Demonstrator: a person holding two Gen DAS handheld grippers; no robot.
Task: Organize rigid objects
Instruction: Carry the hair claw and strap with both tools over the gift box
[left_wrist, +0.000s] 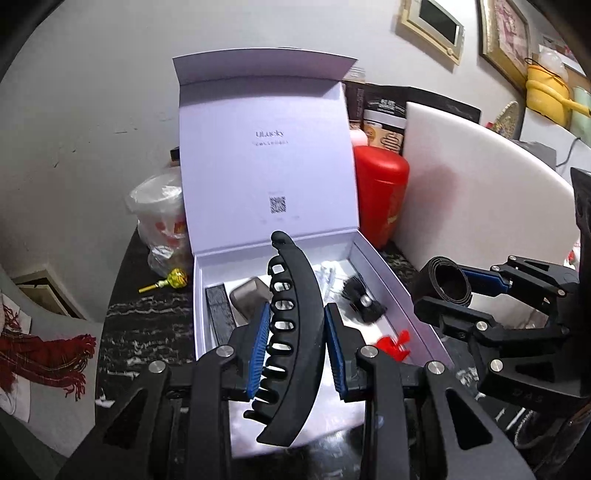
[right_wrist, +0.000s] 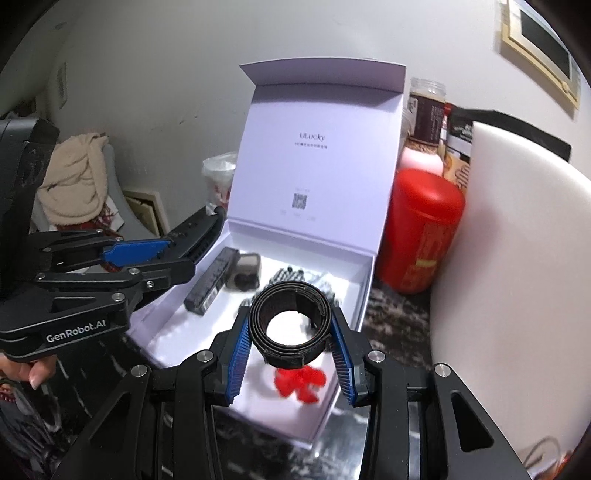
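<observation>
My left gripper (left_wrist: 297, 345) is shut on a long curved black hair clip (left_wrist: 291, 332), held above the open white gift box (left_wrist: 399, 295). My right gripper (right_wrist: 291, 341) is shut on a coiled black strap roll (right_wrist: 290, 323), also above the box (right_wrist: 354, 295). Each gripper shows in the other's view: the right one (left_wrist: 448, 291) with the roll at the right, the left one (right_wrist: 184, 251) with the clip at the left. Inside the box lie a black bar (right_wrist: 210, 282), a taupe case (right_wrist: 245, 275), a black bow clip (left_wrist: 364, 301) and a red clip (right_wrist: 301, 382).
The box lid (left_wrist: 266, 162) stands upright at the back. A red canister (right_wrist: 421, 229) and a white board (right_wrist: 517, 277) flank the box on the right. A plastic bag (left_wrist: 162, 218) and a yellow lollipop (left_wrist: 173, 278) lie left on the dark marbled table (left_wrist: 144, 325). A hand (right_wrist: 26, 369) holds the left gripper.
</observation>
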